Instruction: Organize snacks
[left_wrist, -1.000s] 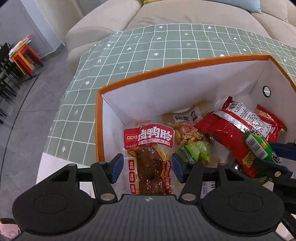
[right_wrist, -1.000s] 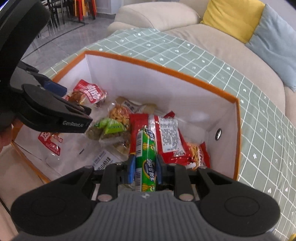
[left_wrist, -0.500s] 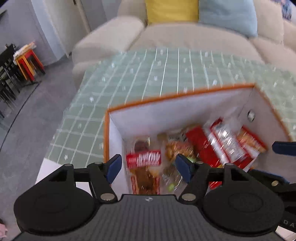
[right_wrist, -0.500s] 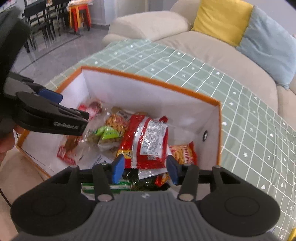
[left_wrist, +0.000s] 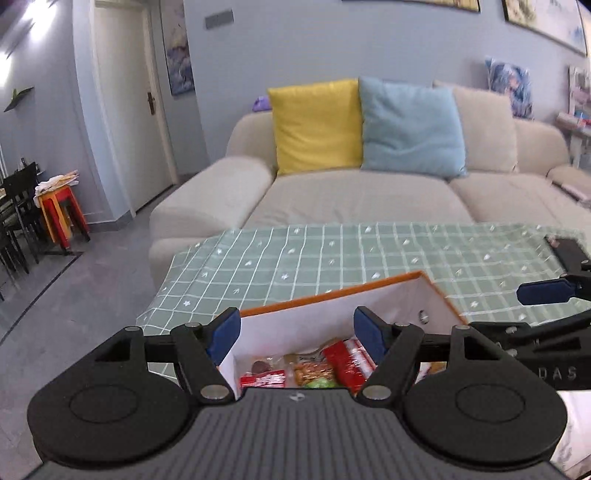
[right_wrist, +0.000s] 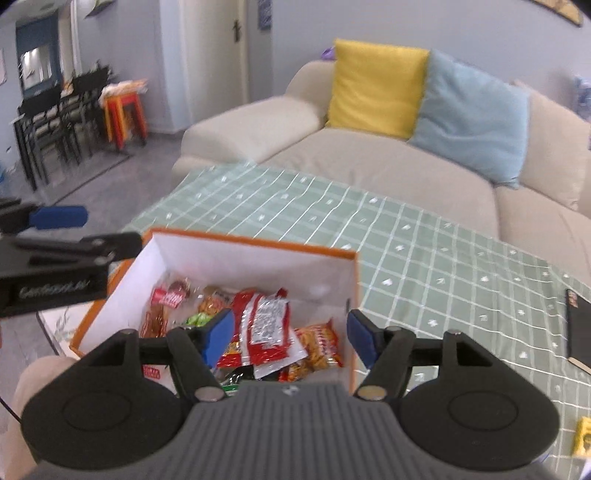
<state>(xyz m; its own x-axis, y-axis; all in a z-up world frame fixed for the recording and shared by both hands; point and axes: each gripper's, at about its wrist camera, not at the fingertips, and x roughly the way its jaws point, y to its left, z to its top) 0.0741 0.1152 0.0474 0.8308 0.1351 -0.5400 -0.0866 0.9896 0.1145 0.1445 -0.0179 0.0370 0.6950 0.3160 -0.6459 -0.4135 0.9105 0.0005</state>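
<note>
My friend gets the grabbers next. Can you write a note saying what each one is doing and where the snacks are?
Left gripper: jaws have just been opening, now wide apart with nothing between them, above the box.
Right gripper: jaws have just been opening, also holding nothing, above the box.
Snacks: the red packet, orange packet, green sweets and the rest lie inside the orange-rimmed box on the green checked tablecloth.
Done: the snacks in view are in the box.
Left: a small yellow packet sits on the cloth at the right edge; check whether it belongs in too. A dark book also lies there.
</note>
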